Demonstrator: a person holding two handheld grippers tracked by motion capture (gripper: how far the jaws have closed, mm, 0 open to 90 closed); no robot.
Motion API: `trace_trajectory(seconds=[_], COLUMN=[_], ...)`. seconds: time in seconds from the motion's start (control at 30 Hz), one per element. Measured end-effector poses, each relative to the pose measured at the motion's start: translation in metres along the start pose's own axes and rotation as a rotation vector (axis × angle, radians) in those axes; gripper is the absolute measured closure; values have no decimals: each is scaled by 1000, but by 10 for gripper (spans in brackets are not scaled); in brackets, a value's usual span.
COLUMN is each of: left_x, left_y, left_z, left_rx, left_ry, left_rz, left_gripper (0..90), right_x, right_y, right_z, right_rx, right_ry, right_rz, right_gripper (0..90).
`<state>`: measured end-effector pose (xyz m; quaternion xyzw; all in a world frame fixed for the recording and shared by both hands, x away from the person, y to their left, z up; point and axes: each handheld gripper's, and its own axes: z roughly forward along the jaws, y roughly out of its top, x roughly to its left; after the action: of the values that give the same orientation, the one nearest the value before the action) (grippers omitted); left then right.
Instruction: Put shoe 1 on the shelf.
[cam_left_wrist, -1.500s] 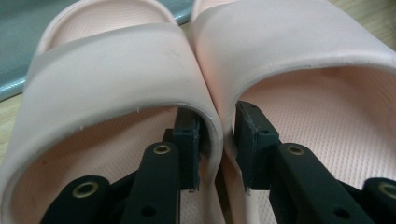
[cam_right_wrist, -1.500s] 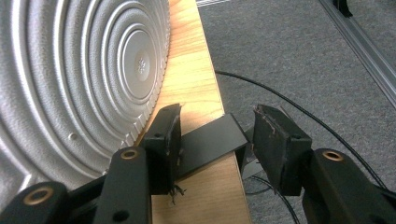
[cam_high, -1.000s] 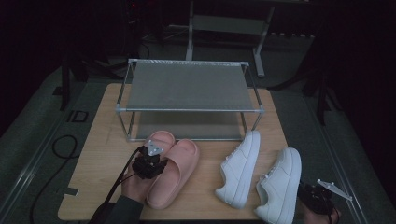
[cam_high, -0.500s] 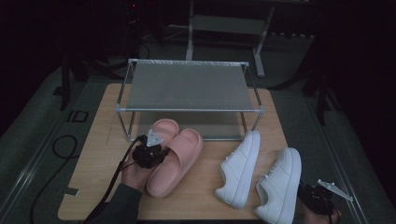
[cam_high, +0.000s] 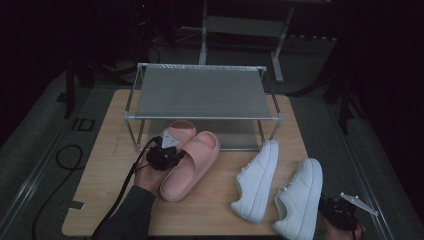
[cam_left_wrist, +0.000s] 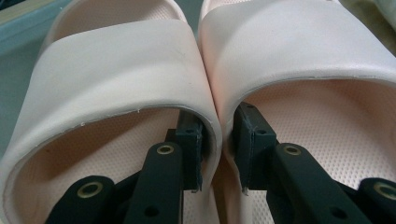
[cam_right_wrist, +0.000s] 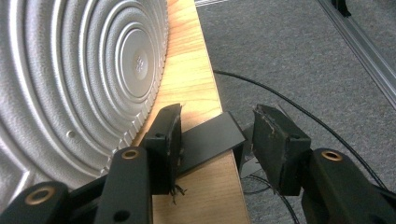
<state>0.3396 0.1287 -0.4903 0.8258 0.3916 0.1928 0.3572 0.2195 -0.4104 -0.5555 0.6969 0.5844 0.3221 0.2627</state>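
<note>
At the left of the wooden table (cam_high: 100, 200), the left gripper (cam_high: 167, 156) is clamped on the pair of pink slides (cam_high: 192, 155). In the left gripper view one jaw sits inside each slide, and the two inner walls (cam_left_wrist: 212, 126), pressed together, are pinched between the pads. The slides lie side by side, touching along their length, toes pointing toward the rack (cam_high: 202, 95); the toe of the left one reaches just under the rack's front rail. The person's left hand (cam_high: 147, 176) and dark sleeve come in from the bottom edge.

The rack is a two-level metal shelf standing at the back of the table (its top shelf bare, its lower level open, with only that one slide toe at its edge).

To the right of the slides lie two white sneakers (cam_high: 277, 187), near each other but apart, toes pointing away from the person.

At the far right, off the table's corner, the right gripper (cam_high: 342, 210) hangs with its jaws apart and nothing between them; the right gripper view shows a ridged white sneaker sole (cam_right_wrist: 79, 79) just beside it

Count: two slides, two sneakers, one rack, two grippers
</note>
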Motion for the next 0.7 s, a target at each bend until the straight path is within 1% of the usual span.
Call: trace_trajectory(seconds=[0.07, 0.1, 0.17, 0.27, 0.33, 0.4, 0.57, 0.7], left_x=[3, 3, 6, 8, 11, 15, 22, 24], left_y=[1, 1, 3, 4, 5, 7, 8, 8], left_z=[6, 6, 12, 15, 17, 20, 27, 30], left_rx=[-3, -3, -14, -15, -26, -26, -30, -36], left_ry=[9, 9, 11, 11, 9, 12, 21, 32], left_rz=[-7, -7, -6, 0, 10, 21, 32, 26], left_gripper=[731, 730, 729, 729, 728, 728, 726, 726], right_x=[0, 0, 0, 0, 0, 0, 0, 0], right_y=[0, 0, 0, 0, 0, 0, 0, 0], right_z=[0, 0, 0, 0, 0, 0, 0, 0], right_rx=[0, 0, 0, 0, 1, 0, 0, 0], right_ry=[0, 0, 0, 1, 0, 0, 0, 0], right_rz=[0, 0, 1, 2, 1, 1, 1, 1], right_gripper=[515, 515, 515, 515, 515, 516, 516, 516])
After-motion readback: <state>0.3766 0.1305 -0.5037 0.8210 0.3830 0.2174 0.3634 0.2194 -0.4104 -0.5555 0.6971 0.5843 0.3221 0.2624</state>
